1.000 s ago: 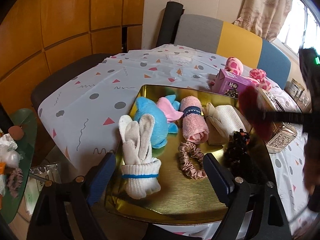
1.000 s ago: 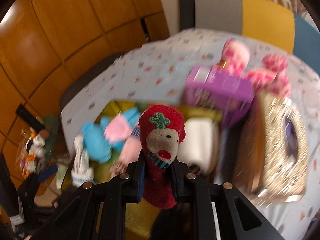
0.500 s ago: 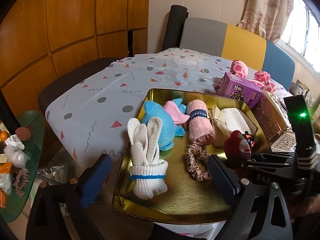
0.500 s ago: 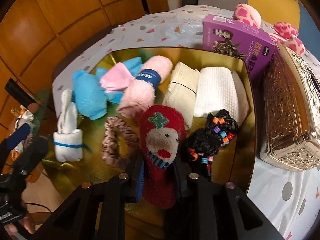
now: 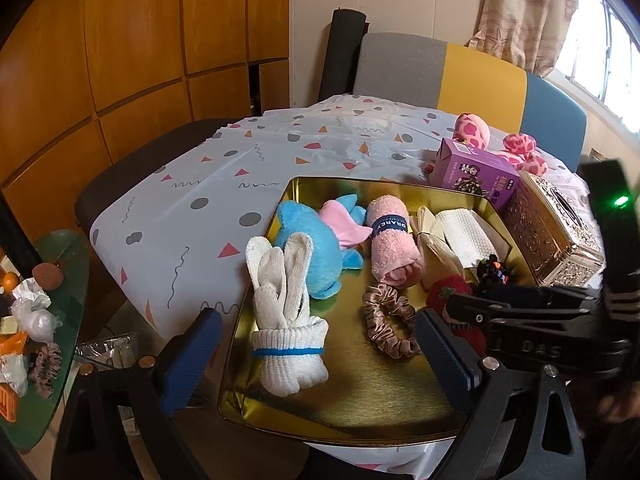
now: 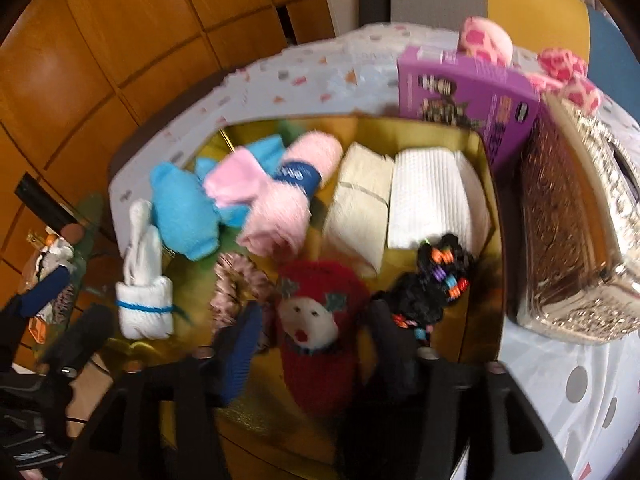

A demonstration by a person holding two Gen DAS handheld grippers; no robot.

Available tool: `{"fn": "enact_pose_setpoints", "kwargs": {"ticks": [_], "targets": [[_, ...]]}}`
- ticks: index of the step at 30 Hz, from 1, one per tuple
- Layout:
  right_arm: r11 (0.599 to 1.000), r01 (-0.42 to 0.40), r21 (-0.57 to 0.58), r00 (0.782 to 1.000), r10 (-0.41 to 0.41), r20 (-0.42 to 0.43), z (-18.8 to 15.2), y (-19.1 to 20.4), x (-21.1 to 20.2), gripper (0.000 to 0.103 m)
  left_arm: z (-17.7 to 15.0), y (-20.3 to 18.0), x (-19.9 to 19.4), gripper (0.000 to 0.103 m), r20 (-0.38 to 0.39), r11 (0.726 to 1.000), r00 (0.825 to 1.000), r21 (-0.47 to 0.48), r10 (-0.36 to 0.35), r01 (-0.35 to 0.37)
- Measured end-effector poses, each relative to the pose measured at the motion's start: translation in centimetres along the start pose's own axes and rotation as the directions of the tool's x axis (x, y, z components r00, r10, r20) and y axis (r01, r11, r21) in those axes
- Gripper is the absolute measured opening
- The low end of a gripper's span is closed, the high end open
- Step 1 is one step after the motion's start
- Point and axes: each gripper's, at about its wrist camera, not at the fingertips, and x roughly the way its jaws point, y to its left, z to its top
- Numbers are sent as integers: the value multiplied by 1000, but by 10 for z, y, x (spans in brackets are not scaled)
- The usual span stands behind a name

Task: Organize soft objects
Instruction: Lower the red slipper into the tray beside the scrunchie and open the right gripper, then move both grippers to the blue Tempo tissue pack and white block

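A gold tray (image 5: 352, 408) (image 6: 486, 280) holds soft things: a white rolled sock bundle (image 5: 286, 320) (image 6: 144, 288), a blue plush (image 5: 308, 248) (image 6: 180, 216), a pink rolled towel (image 5: 394, 248) (image 6: 280, 216), a white folded cloth (image 5: 466, 236) (image 6: 434, 196), a brown scrunchie (image 5: 388, 326) and a black beaded hair tie (image 5: 492, 274) (image 6: 432, 284). A red sock with a face (image 6: 316, 332) (image 5: 448, 292) lies on the tray between the open fingers of my right gripper (image 6: 316, 340). My left gripper (image 5: 316, 360) is open and empty over the tray's near edge.
A purple box (image 5: 474, 172) (image 6: 468, 96), an ornate silver tissue box (image 5: 552, 232) (image 6: 572, 232) and pink spotted plush toys (image 5: 472, 130) stand right of the tray. The patterned tablecloth (image 5: 192, 208) spreads left. A green side table (image 5: 40, 320) with clutter stands at the far left.
My right gripper came down over the tray with the red sock and has opened; the sock now rests on the tray. The left gripper has barely moved.
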Motion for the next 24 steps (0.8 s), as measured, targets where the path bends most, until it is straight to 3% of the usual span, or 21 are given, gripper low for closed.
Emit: {"fn": "enact_pose_setpoints", "kwargs": {"ticks": [1, 12, 15, 24], "targets": [[1000, 0, -3, 1000, 0, 12, 0, 0, -3, 72, 0, -1, 0, 100, 0, 1000, 1000, 2, 0, 0], [996, 83, -15, 977, -79, 197, -9, -9, -68, 81, -1, -9, -3, 102, 4, 1000, 1000, 25, 5, -5], [993, 115, 16, 966, -116, 229, -12, -24, -85, 85, -1, -14, -5, 102, 10, 999, 1000, 43, 3, -3], [963, 231, 140, 930, -260, 259, -34, -91, -130, 86, -2, -32, -12, 102, 28, 994, 1000, 105, -8, 5]]}}
